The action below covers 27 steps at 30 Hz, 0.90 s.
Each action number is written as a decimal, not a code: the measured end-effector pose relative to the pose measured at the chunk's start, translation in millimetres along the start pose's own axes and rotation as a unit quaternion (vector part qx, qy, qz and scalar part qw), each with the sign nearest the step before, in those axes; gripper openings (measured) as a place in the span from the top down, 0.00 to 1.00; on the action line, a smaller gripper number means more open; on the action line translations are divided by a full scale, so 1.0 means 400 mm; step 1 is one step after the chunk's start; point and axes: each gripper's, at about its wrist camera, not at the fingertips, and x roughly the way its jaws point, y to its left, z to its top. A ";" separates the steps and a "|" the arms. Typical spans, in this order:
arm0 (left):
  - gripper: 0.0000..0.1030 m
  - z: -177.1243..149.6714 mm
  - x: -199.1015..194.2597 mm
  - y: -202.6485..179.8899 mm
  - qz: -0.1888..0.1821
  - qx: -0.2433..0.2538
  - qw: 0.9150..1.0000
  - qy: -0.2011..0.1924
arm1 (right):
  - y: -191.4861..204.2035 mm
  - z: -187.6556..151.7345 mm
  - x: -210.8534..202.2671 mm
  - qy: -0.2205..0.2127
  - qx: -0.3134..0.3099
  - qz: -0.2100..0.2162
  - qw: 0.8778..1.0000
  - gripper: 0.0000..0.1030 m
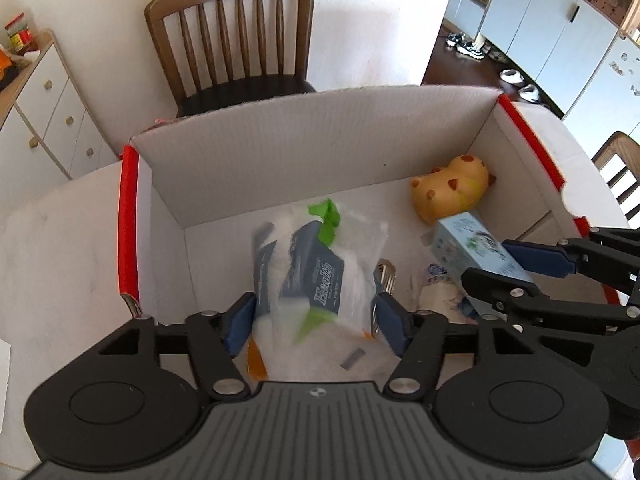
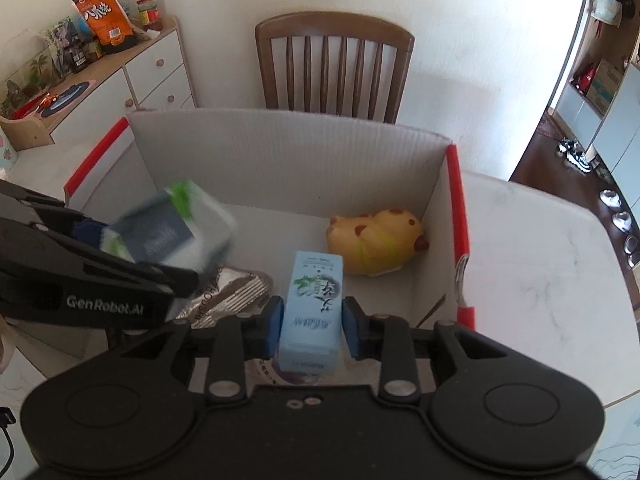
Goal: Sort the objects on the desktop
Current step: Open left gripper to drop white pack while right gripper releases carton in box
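A white cardboard box (image 1: 280,140) with red edges stands on the table, also in the right wrist view (image 2: 288,152). My left gripper (image 1: 316,318) is over the box with its jaws wide apart, and a blurred tissue pack (image 1: 316,272) in clear wrap with navy and green print lies between and below them; it also shows in the right wrist view (image 2: 172,228). My right gripper (image 2: 310,324) is shut on a light blue carton (image 2: 312,308), held over the box, also in the left wrist view (image 1: 476,252). A yellow spotted squishy toy (image 2: 372,244) lies in the box's far right corner.
A silver foil packet (image 2: 236,292) and other wrapped items lie on the box floor. A wooden chair (image 2: 336,68) stands behind the box. White drawers (image 2: 156,76) with snacks on top are at the left. The white marble table (image 2: 540,248) extends to the right.
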 end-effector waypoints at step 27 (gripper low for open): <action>0.28 -0.089 -0.259 -0.036 0.004 0.005 0.997 -0.077 | 0.014 -0.039 -0.246 -0.053 -0.025 0.036 0.998 0.68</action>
